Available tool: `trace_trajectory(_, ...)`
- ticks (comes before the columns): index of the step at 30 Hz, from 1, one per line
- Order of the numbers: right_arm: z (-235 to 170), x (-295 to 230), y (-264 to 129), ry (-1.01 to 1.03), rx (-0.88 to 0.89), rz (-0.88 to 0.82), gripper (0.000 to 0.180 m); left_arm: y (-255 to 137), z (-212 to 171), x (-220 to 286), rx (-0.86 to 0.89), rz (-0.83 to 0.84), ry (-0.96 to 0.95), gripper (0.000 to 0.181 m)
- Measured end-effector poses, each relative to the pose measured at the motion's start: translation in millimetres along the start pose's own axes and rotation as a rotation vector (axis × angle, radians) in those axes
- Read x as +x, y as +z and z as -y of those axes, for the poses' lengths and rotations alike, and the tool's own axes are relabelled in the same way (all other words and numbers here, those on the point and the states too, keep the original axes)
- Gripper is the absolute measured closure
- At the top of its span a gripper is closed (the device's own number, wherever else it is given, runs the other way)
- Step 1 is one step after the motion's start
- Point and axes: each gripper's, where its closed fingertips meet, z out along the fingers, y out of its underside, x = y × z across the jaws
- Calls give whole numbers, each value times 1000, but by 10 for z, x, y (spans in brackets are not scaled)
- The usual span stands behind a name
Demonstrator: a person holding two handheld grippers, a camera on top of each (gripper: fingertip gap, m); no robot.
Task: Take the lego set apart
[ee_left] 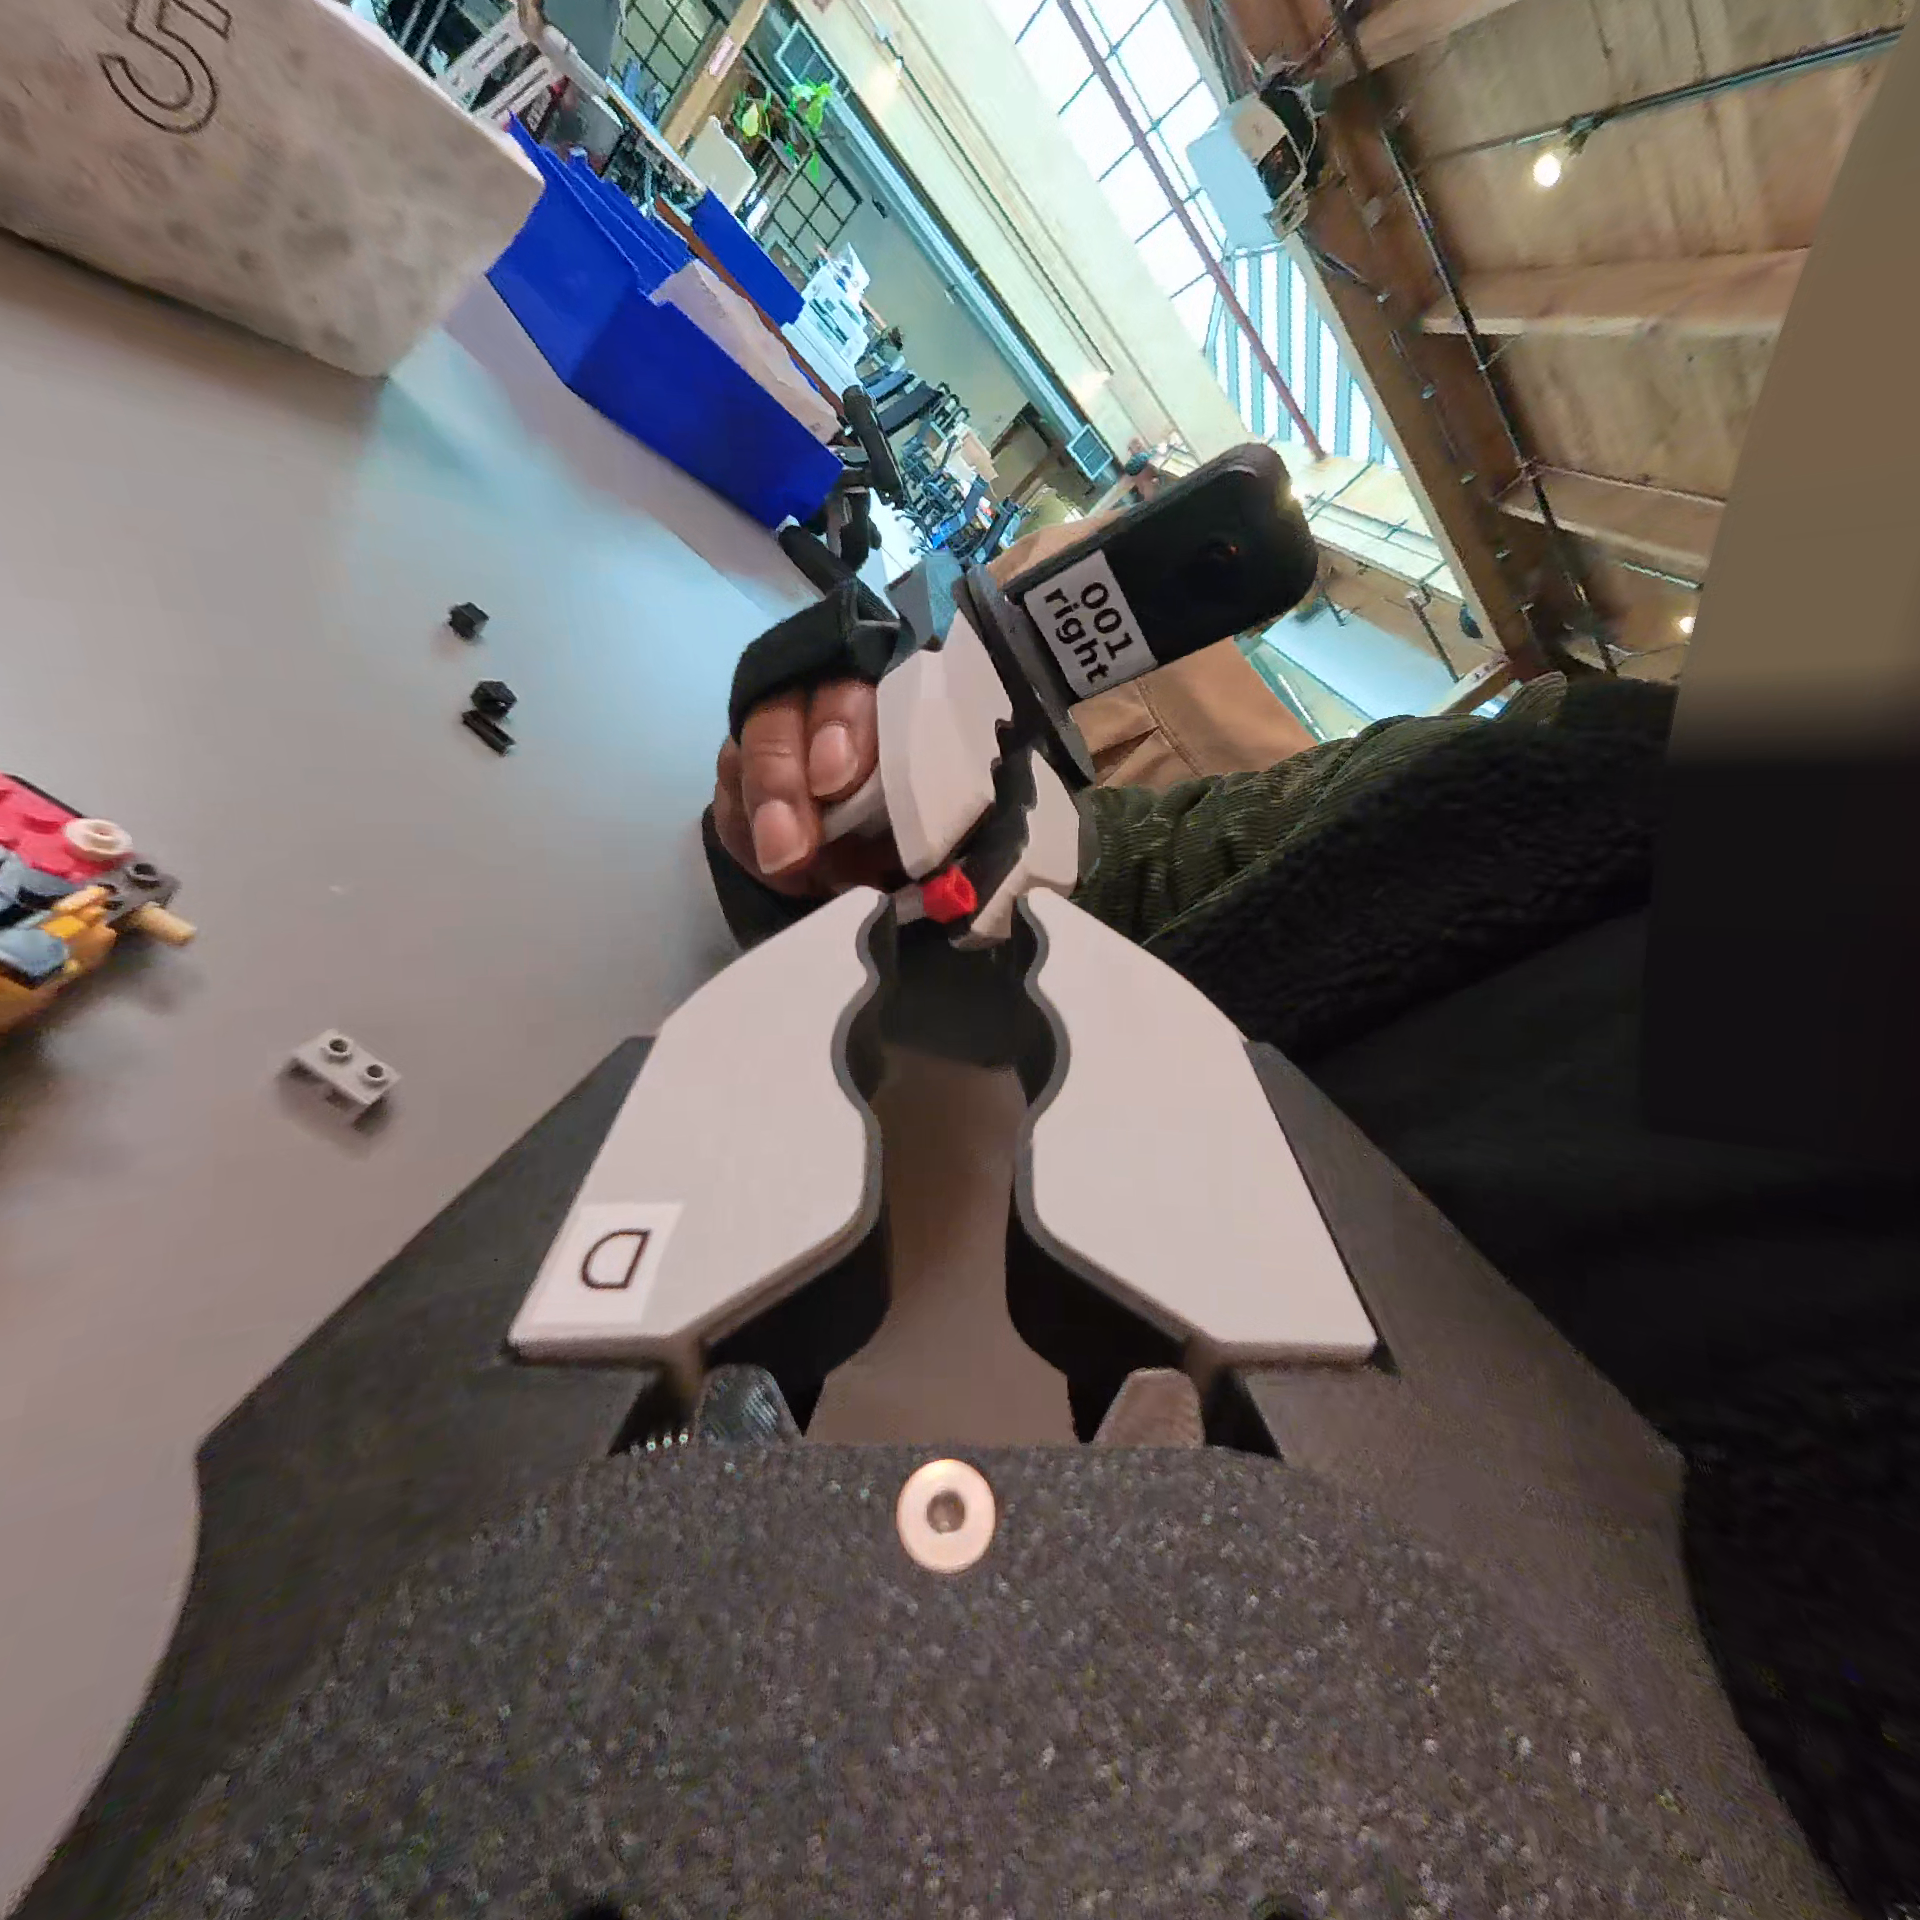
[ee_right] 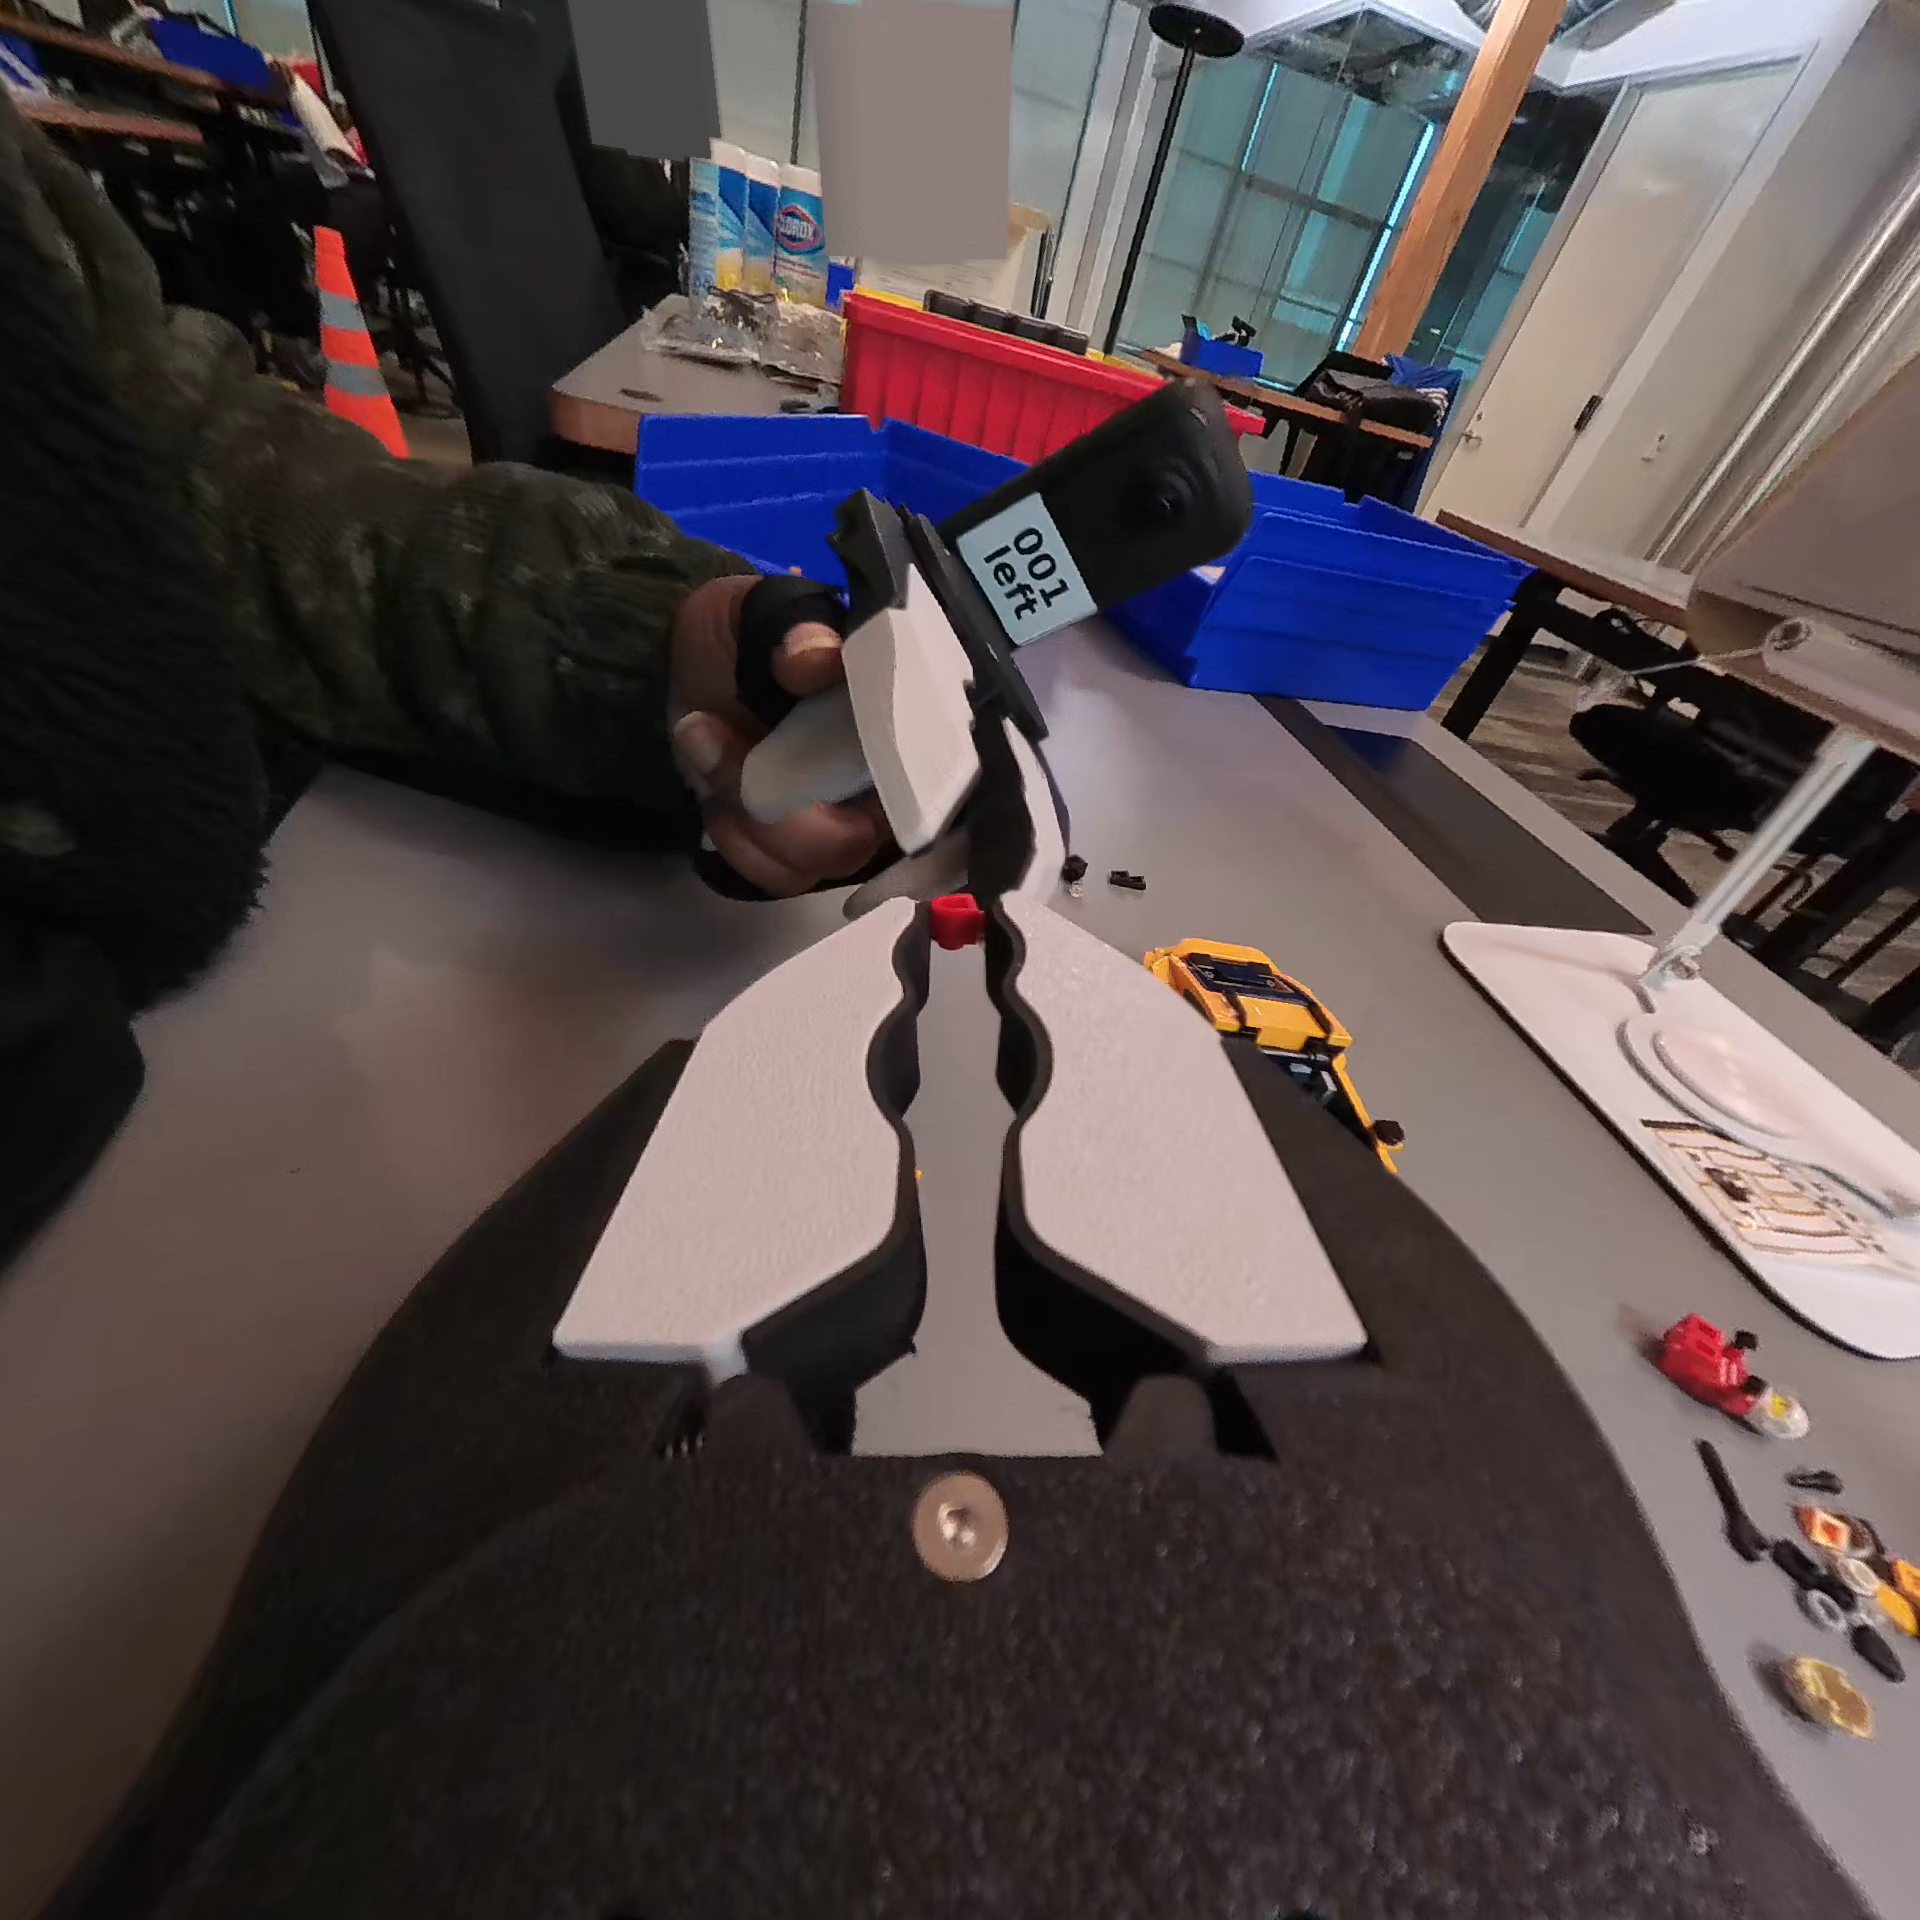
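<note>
A small red lego piece [ee_right: 956, 922] sits between the tips of my right gripper [ee_right: 956, 920], which is shut on it above the grey table. It also shows in the left wrist view [ee_left: 942, 896]. My left gripper [ee_left: 954, 909] faces the right one tip to tip. Its jaws stand narrowly apart on either side of the red piece without closing on it. The yellow lego car [ee_right: 1273, 1013] lies on the table just right of my right fingers. Its end shows at the left edge of the left wrist view [ee_left: 52, 914].
Loose parts lie on the table [ee_right: 468, 987]: a grey plate [ee_left: 343, 1070], black bits [ee_left: 488, 712], a red part [ee_right: 1714, 1371] and a pile of small pieces [ee_right: 1849, 1590]. A white lamp base [ee_right: 1662, 1091] stands at right, blue bins [ee_right: 1330, 603] behind, a white box [ee_left: 208, 156] far left. Left and right tips are no more than a few centimetres apart.
</note>
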Motion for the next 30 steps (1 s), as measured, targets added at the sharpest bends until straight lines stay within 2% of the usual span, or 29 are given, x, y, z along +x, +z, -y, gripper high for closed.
trace_trajectory(6,-5,-58,25,-89,-15,-10,170,64,-66,22,-26,-30,-38,170)
trace_trajectory(10,-31,-11,29,-93,-35,-42,171,-8,-37,-34,-52,62,50,172)
trace_trajectory(12,-63,75,1,-66,-52,-72,170,-213,51,-175,-72,232,166,172)
trace_trajectory(15,-219,202,-22,-15,-132,-108,164,-906,216,-571,-155,704,398,172)
trace_trajectory(17,-335,240,-4,16,-188,-117,162,-1458,266,-763,-228,988,460,172)
trace_trajectory(19,-431,250,23,30,-234,-118,162,-1848,269,-855,-275,1155,472,172)
trace_trajectory(23,-602,288,37,54,-314,-132,162,-2146,58,-1041,-401,1246,383,172)
trace_trajectory(26,-724,313,33,95,-364,-129,162,-2149,-33,-1110,-476,1258,388,172)
trace_trajectory(30,-866,326,34,119,-427,-126,161,-2090,-51,-1104,-493,1240,404,164)
